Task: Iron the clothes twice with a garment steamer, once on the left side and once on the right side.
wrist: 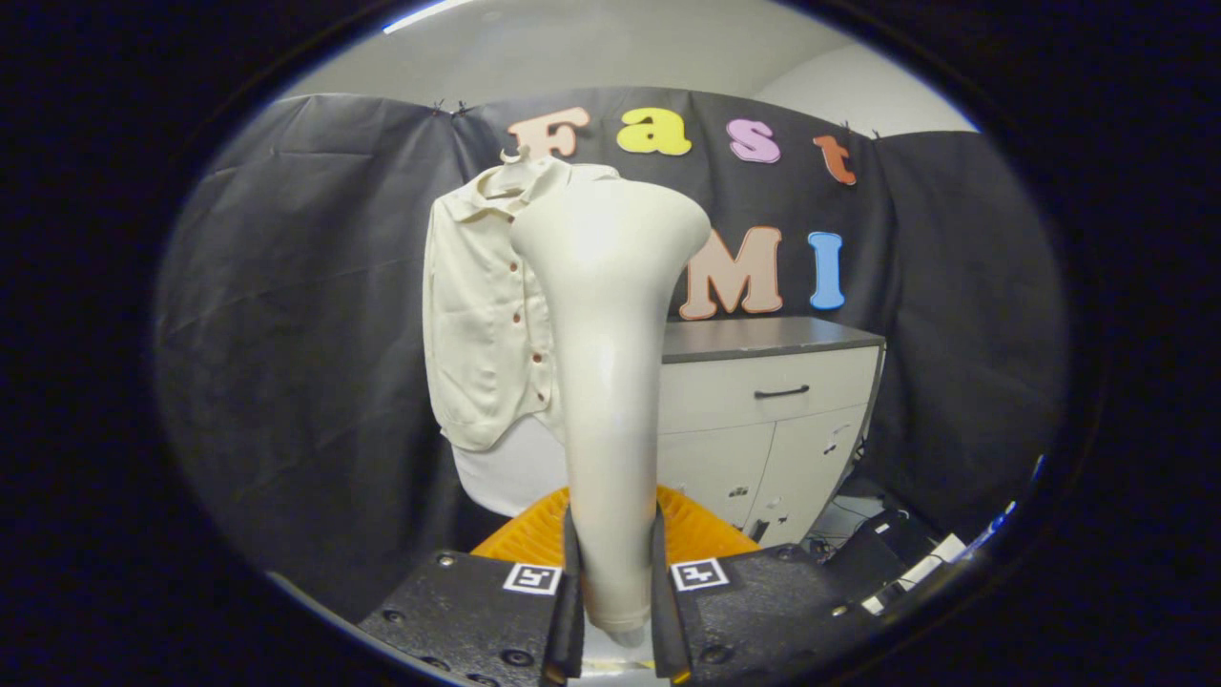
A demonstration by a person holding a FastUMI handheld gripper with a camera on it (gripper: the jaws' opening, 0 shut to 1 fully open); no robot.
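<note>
In the gripper view, the hand-held gripper (pixel 615 582) is closed around the handle of the garment steamer (pixel 606 363), one finger pressing on each side of its lower end; the steamer stands upright between the fingers, its shaft rising straight ahead and flaring into a broad head at the top; the head faces away, toward the shirt (pixel 486 324); the shirt is cream-coloured with a row of small dark buttons down its front and a collar at the top, and it hangs on a hanger (pixel 515 157) in front of the black cloth wall (pixel 305 305); the steamer's head overlaps the shirt's right part as seen here, so whether the two touch cannot be told; below the shirt a white surface (pixel 510 472) shows, and just beyond the fingers lies something orange and ribbed (pixel 534 534), partly hidden by the steamer; to the right of the steamer stands a white cabinet (pixel 763 429) with a dark grey worktop (pixel 763 336), a drawer with a dark handle (pixel 782 390) and doors beneath; cables and small items (pixel 906 553) lie on the floor beside the cabinet.
</note>
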